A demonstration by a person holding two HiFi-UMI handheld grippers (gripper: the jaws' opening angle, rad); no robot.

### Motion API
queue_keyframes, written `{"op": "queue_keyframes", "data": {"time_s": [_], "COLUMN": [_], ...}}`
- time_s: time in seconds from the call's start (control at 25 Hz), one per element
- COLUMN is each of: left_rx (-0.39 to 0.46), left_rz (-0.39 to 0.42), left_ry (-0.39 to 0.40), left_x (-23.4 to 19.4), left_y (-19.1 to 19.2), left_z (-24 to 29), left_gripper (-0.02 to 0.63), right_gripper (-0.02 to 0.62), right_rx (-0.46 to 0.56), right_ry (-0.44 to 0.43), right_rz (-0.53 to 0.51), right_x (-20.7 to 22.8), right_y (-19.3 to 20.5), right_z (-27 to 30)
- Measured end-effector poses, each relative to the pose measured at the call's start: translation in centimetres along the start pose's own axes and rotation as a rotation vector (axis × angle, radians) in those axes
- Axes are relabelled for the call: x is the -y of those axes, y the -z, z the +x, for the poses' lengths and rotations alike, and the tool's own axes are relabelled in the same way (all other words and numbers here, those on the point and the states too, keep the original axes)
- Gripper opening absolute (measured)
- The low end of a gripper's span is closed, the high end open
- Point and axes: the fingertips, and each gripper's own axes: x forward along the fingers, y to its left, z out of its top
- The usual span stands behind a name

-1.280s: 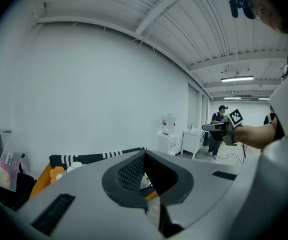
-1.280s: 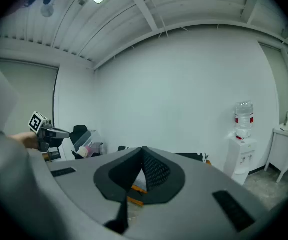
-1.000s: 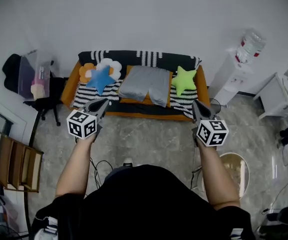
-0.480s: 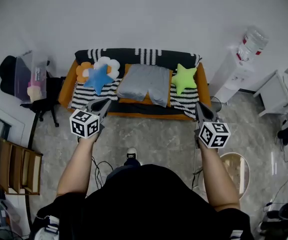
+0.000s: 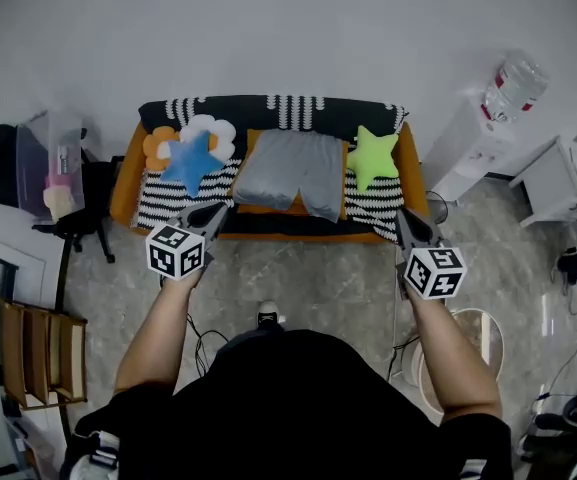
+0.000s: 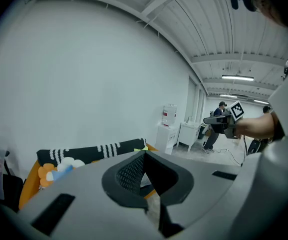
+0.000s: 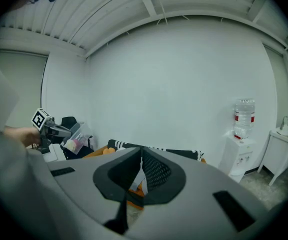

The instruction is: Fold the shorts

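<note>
Against the white wall, the striped sofa point(image 5: 126, 184) carries the grey shorts point(image 5: 293, 173) spread flat at its middle, likely laid out for folding. A blue star cushion point(image 5: 190, 160) and a green star cushion point(image 5: 373, 158) flank them, near enough to crowd a fold. Short of the seat hover the left gripper point(image 5: 216, 211), pinched tight and empty, and the right gripper point(image 5: 404, 220), its jaws just starting to open on nothing, probably readying a grab.
</note>
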Motion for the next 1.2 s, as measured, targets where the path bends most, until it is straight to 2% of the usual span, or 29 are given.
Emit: {"op": "queue_keyframes", "data": {"time_s": [0.36, 0.56, 0.8, 0.96, 1.2], "left_rx": [-0.030, -0.032, -0.033, -0.025, -0.009], "left_rz": [0.015, 0.013, -0.002, 0.000, 0.010], "left_ry": [0.066, 0.077, 0.098, 0.108, 0.128], "left_x": [-4.3, -6.5, -8.6, -10.1, -12.5], "left_y": [-1.8, -2.6, -3.0, -3.5, -4.6], "left_z": [6.0, 8.1, 9.9, 11.0, 12.4], "left_gripper": [0.015, 0.015, 0.015, 0.015, 0.015], "right_gripper": [0.029, 0.026, 0.009, 0.008, 0.008], "right_rx": [-0.121, -0.109, -0.011, 0.010, 0.060], "right_ry": [-0.132, -0.061, 0.001, 0.041, 0.030], "right_rz": [0.010, 0.003, -0.059, 0.006, 0.056], "right_x": [-0.5, 1.1, 0.9, -0.1, -1.4], "right_y": [-1.3, -3.4, -3.6, -3.0, -3.3], "right_z": [6.6, 10.3, 16.3, 19.5, 22.2]}}
